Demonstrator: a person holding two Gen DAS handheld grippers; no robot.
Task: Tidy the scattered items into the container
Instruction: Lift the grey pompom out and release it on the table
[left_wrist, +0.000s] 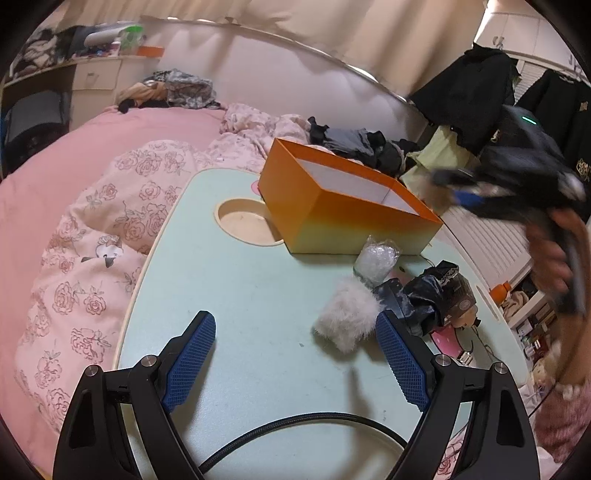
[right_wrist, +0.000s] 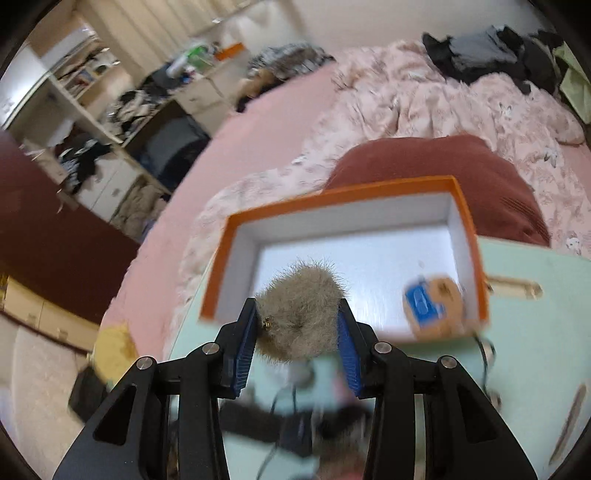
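Right gripper (right_wrist: 301, 325) is clamped on a grey-brown fur pompom (right_wrist: 301, 306), held above the orange box (right_wrist: 218, 273) — one blue-and-tan item (right_wrist: 432, 306) is already inside. Left gripper (left_wrist: 295, 354) is held wide open, empty; a white fluffy pompom (left_wrist: 343, 314), plastic packet (left_wrist: 376, 258) and dark bundle (left_wrist: 436, 295) are left on the table (left_wrist: 240, 295).

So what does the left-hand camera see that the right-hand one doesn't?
Only the left wrist view shows the white fluffy item, the clear plastic wad and the dark bundle on the table, with the left gripper open above it. Only the right wrist view shows the box's inside, a blue and tan item lying there, and the right gripper clamping a grey-brown fur ball. Both show the orange box and the pale green table.
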